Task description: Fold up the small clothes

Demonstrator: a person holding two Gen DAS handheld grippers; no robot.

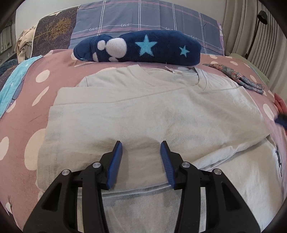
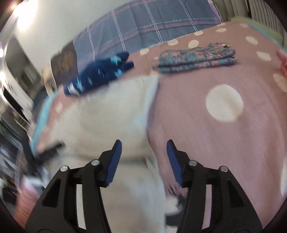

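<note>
A white T-shirt (image 1: 152, 111) lies on the bed, its left part folded inward and its collar at the far side. My left gripper (image 1: 141, 143) stands open just over the shirt's near half; cloth lies under the pads, none pinched between them. In the blurred right wrist view, my right gripper (image 2: 144, 142) is open above the shirt's right edge (image 2: 107, 111), where it meets the pink spread. Nothing sits between its fingers.
The bedspread (image 1: 23, 111) is pink with pale dots. A folded navy garment with stars (image 1: 143, 46) lies beyond the collar. A folded floral cloth (image 2: 195, 57) sits at the far right. Plaid pillows (image 1: 143, 16) line the headboard, and curtains (image 1: 242, 26) hang at right.
</note>
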